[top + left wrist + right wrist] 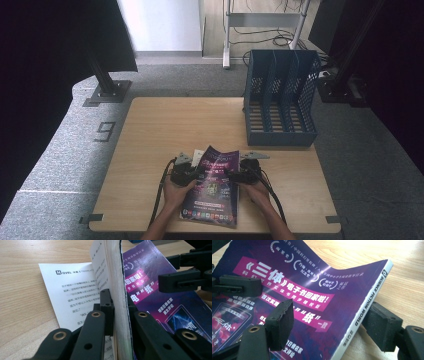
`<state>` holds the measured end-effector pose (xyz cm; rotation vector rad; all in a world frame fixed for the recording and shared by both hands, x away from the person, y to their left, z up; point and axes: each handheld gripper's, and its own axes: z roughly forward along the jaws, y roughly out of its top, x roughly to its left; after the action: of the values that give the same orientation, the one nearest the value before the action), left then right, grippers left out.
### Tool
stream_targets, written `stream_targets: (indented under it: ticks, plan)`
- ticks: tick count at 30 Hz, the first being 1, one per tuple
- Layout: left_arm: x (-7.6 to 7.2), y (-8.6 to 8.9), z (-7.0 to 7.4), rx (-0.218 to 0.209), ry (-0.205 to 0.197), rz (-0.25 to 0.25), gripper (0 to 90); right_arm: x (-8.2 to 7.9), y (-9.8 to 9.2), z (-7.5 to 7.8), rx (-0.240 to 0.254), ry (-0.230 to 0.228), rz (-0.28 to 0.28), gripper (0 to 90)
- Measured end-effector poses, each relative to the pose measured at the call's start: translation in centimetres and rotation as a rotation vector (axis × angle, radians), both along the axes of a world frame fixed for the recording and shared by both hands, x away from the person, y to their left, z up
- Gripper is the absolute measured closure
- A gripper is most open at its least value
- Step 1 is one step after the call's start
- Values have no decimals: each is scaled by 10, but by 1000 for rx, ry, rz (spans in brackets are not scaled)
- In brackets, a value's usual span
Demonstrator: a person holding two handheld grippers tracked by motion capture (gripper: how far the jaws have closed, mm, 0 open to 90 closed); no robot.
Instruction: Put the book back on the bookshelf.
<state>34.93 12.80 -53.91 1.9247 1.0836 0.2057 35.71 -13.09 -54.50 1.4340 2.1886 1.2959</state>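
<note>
Blue file rack (281, 97) stands beyond the magazine (212, 187).

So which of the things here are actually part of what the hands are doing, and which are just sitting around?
In use:
- purple magazine, lying on the table
- left gripper, shut on the magazine's page edge
- right gripper, jaws either side of the spine, top pad not pressing

Just there:
- blue file rack, at the table's far right, slots empty
- stand base on the floor
</note>
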Motion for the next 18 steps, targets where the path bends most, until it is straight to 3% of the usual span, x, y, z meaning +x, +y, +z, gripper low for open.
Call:
stream_targets:
  ticks: [18]
  plan:
    - [1, 0, -1, -3, 1, -1, 843, 18, 8, -1, 13, 44, 20, 300]
